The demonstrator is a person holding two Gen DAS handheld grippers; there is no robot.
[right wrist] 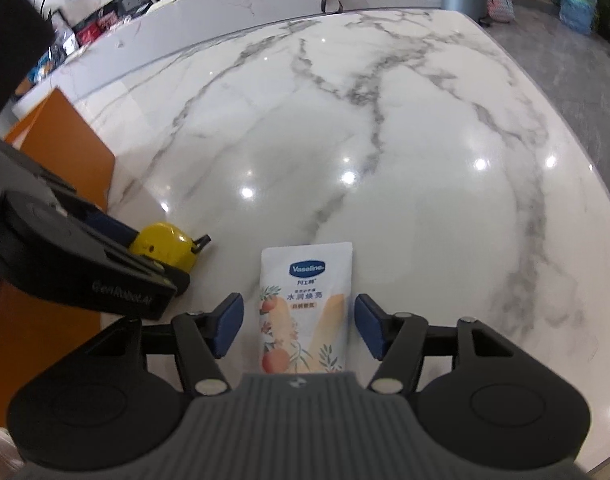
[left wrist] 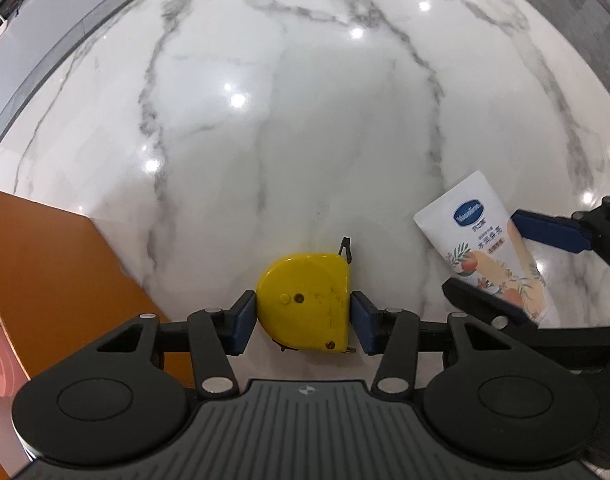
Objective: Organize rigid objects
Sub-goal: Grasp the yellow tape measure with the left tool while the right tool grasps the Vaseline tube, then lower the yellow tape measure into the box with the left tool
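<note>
**Both grippers set over their objects on the marble table**

In the left wrist view, the left gripper points down at a yellow tape measure lying flat on the white marble table, low in the frame's centre. The two blue pads sit on either side of the yellow case, right against its left and right edges; the jaws are at a middling width and appear to be pressing on it. A small black hook sticks out from the top right corner of the tape.

To the right in the same view lies a white lotion tube, tilted, with the right gripper's blue pad and black finger on either side of it.

In the right wrist view, the tube lies lengthwise at lower centre, its flat crimped end toward the top of the frame. The right gripper straddles it with jaws held fairly wide: a clear strip of table shows between each pad and the tube, so nothing is gripped. The tape appears at left centre, partly hidden behind the left gripper.

An orange board covers the lower left of the left view and sits along the left edge of the right view.
</note>
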